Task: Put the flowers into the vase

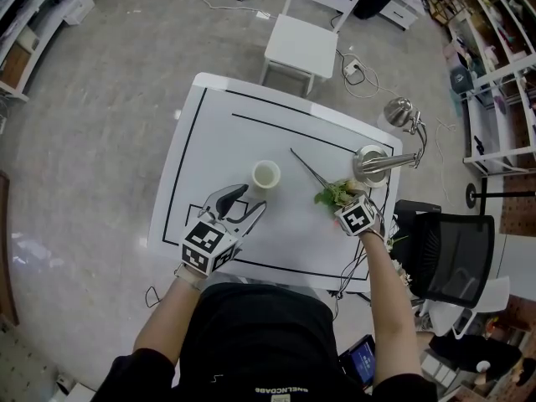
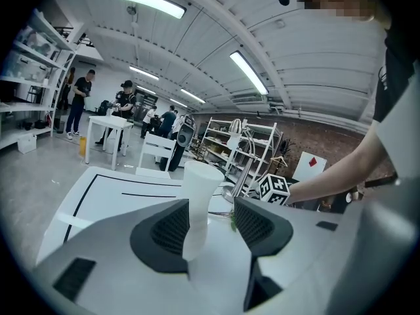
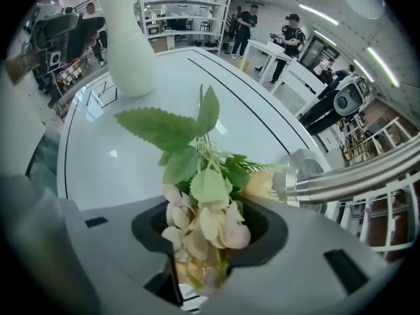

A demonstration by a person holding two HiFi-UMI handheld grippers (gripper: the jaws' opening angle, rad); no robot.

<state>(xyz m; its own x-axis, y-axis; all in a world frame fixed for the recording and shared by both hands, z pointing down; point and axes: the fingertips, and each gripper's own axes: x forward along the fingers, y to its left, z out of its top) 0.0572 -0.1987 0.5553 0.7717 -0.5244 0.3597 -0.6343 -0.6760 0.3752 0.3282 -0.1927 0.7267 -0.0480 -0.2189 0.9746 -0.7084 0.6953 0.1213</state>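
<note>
White vase ahead of left claw, jaws apart; right claw, pointing down, clamps flowers.

One vase, one flower bunch, one lamp.

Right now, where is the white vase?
Head view: the vase stands upright on the table, at the left gripper's jaw tips, the flowers to its right.

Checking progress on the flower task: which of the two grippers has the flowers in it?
The right gripper: the flowers are clamped in it. The left gripper is open and empty, with the white vase standing just ahead of it.
</note>
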